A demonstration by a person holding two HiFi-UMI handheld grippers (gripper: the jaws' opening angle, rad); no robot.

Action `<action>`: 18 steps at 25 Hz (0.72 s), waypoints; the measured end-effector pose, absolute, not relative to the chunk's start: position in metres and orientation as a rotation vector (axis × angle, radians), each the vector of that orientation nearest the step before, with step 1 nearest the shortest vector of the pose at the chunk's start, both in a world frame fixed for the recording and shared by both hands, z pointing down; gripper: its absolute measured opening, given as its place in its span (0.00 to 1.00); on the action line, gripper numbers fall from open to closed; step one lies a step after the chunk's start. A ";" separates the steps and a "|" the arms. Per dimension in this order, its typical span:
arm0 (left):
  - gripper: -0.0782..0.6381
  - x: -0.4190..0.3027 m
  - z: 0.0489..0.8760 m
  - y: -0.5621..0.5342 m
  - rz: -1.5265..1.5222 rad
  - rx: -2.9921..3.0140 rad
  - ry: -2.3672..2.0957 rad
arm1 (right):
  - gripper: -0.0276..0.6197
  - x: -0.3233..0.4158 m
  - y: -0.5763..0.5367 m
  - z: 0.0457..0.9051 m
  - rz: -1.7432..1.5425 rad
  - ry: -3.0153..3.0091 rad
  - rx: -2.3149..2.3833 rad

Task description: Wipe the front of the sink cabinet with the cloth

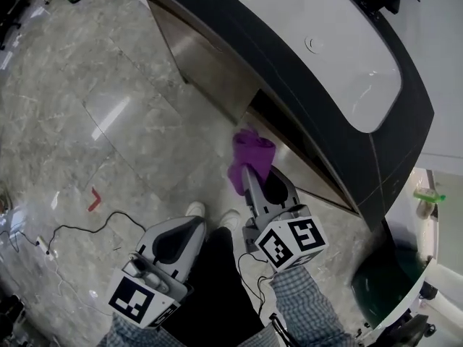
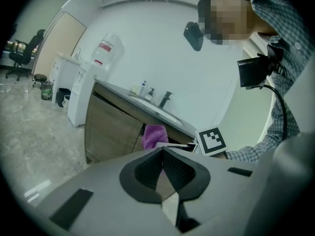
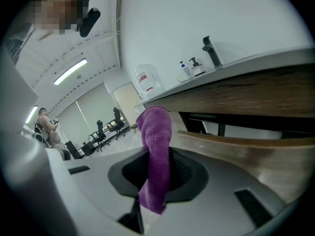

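A purple cloth is clamped in my right gripper, which is shut on it and holds it up close to the wooden front of the sink cabinet. In the right gripper view the cloth stands upright between the jaws, with the cabinet front just beyond it. My left gripper hangs low by the person's legs, away from the cabinet, shut and empty. In its own view the left gripper points toward the cabinet front and the cloth.
A dark countertop with a white basin overhangs the cabinet. A red scrap and a black cable lie on the marble floor. A dark bin stands at right. A water dispenser stands beyond the cabinet's far end.
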State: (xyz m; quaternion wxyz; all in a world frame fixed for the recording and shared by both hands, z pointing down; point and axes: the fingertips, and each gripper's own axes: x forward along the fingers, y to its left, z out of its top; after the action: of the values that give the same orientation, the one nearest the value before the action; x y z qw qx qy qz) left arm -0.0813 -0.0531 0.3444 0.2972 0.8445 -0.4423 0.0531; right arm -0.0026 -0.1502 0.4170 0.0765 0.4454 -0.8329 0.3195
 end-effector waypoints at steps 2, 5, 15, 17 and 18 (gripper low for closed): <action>0.12 -0.084 0.349 -0.054 0.141 2.227 -1.192 | 0.16 -0.006 -0.160 0.422 0.993 -2.487 1.336; 0.12 -0.089 0.352 -0.053 0.138 2.197 -1.214 | 0.16 -0.016 -0.176 0.425 1.050 -2.482 1.352; 0.12 -0.103 0.357 -0.061 0.145 2.180 -1.274 | 0.16 -0.044 -0.219 0.441 1.185 -2.474 1.381; 0.12 -0.103 0.360 -0.062 0.162 2.188 -1.275 | 0.16 -0.042 -0.224 0.445 1.192 -2.460 1.402; 0.12 -0.104 0.361 -0.063 0.163 2.184 -1.276 | 0.16 -0.040 -0.226 0.447 1.200 -2.454 1.414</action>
State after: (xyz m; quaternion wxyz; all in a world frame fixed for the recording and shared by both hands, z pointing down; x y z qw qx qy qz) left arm -0.1037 -0.0626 0.3607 0.2989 0.8223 -0.4804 0.0613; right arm -0.0402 -0.2260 0.4469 0.0328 0.4596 -0.7974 0.3898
